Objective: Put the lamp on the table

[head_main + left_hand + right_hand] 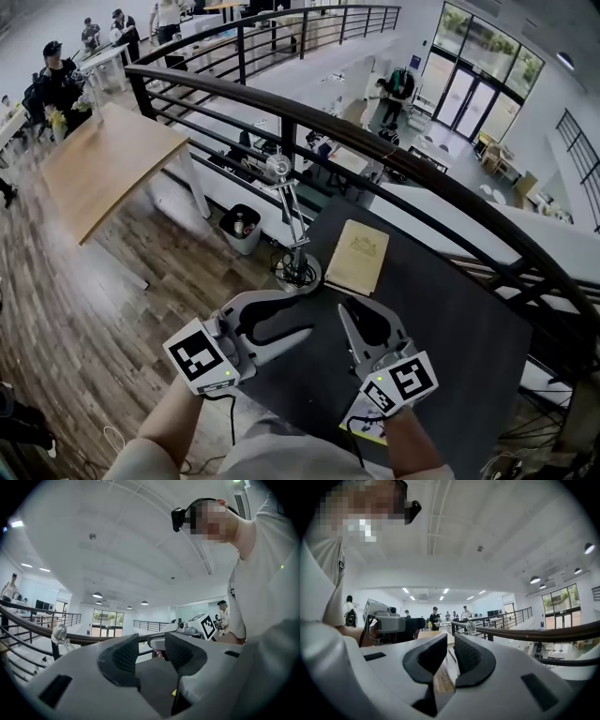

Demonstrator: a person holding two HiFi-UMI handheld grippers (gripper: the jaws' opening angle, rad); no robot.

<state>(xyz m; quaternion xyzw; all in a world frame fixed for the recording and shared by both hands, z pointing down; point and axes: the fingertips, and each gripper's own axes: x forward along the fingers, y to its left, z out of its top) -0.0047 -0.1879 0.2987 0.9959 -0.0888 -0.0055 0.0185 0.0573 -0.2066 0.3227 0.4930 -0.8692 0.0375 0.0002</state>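
**Q:** Now, how many of each thing are on view?

**A:** You hold 2 claws. Your left gripper (305, 314) has its jaws well apart with nothing between them. Your right gripper (361, 314) has its jaws drawn nearly together, with only a narrow slit left and nothing clamped. There is 1 lamp (300, 272), upright on its round base at the far left corner of the dark table (441, 319). 1 tan book (357, 256) lies flat just beside it. Off to your left are 1 wooden table (103, 164) and 1 bin (242, 228) on the floor.

**Q:** And what is hidden or unclear?

**A:** Both claws are apart from the lamp, which stands just beyond their tips. Its thin stem is hard to trace against the railing (394, 159) behind it. From each gripper view you see only its shiny head above the claw body. The dark table's near edge is cut off by your arms. The distant people are too small to count.
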